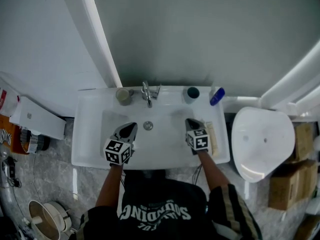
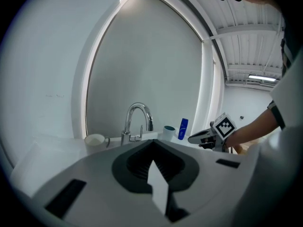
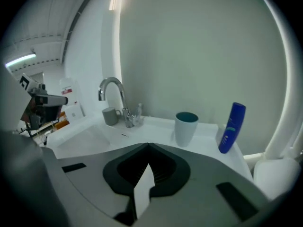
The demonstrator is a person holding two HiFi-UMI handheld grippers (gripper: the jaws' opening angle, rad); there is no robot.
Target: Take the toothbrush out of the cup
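Note:
The pale teal cup (image 1: 191, 93) (image 3: 186, 128) stands on the back ledge of the white sink (image 1: 90, 134), right of the faucet. No toothbrush shows inside it. A pale, long thing (image 1: 212, 138) that may be the toothbrush lies on the sink's right rim, just right of my right gripper. My right gripper (image 1: 189, 122) (image 3: 148, 146) hangs over the basin's right side, short of the cup, shut and empty. My left gripper (image 1: 130, 128) (image 2: 153, 143) hovers over the basin's left side, also shut and empty. Each gripper shows in the other's view.
A chrome faucet (image 1: 146, 94) (image 3: 113, 96) rises at the back centre, with a grey mug (image 1: 123, 96) (image 2: 94, 140) to its left. A blue bottle (image 1: 217, 96) (image 3: 231, 127) stands right of the cup. A white toilet (image 1: 262, 139) and cardboard boxes (image 1: 287, 184) sit right of the sink.

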